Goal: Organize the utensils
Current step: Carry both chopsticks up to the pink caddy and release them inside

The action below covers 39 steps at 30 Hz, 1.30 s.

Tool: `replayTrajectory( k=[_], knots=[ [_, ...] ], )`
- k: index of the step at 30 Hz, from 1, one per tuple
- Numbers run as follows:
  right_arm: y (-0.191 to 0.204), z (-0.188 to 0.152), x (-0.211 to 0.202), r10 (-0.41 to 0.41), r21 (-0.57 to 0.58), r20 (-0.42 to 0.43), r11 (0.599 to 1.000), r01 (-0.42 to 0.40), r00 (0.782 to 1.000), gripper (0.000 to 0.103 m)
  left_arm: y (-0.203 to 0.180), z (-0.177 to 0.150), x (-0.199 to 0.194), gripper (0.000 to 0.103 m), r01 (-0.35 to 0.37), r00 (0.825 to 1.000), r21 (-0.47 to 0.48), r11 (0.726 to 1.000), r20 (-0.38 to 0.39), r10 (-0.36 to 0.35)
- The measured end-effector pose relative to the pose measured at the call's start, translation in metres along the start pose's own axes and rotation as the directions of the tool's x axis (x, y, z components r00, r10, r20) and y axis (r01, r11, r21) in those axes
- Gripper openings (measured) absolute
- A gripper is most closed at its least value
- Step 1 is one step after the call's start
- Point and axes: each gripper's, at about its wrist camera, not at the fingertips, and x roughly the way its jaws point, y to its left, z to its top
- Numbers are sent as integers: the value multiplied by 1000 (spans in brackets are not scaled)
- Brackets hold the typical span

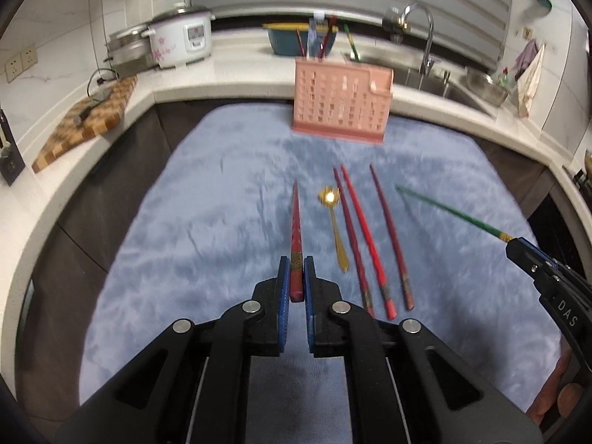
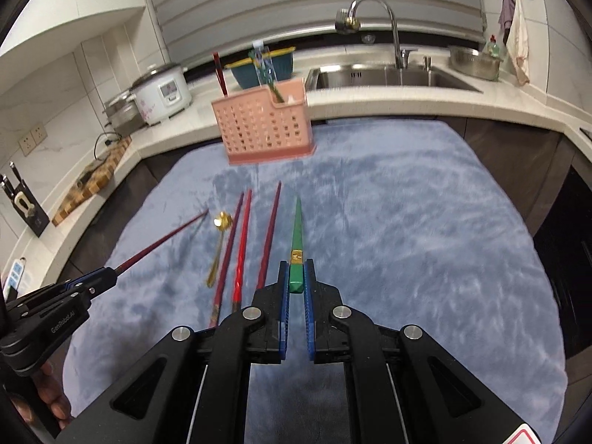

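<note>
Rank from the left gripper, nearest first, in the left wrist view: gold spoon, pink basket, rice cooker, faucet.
1. Gold spoon, on the blue mat just right of the left gripper.
2. Pink basket, at the mat's far edge, ahead.
3. Rice cooker, back counter, far left, and faucet, back right: too close to call.

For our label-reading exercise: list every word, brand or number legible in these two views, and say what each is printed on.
"DAS" – on the right hand-held gripper.
"GenRobot.AI" – on the left hand-held gripper.
Rice cooker panel: print too blurred to read.
Red-edged sticker: cut off, unreadable.
</note>
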Motion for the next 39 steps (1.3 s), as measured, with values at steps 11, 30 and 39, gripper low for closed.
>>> replayTrajectory(
  k=[11, 30, 39],
  knots=[
    [2, 45, -39, 17, 16, 123, 1000, -20, 992, 7, 19, 58, -51, 7, 52, 987, -40, 998, 154, -45],
    [6, 147, -57, 77, 16, 287, 996, -85, 955, 7, 17, 166, -83, 7, 59, 937, -21, 998, 346, -49],
    [20, 228, -44, 89, -17, 373, 996, -89, 923, 7, -3, 252, -84, 7, 118, 882, 0, 993, 459, -105]
  ],
)
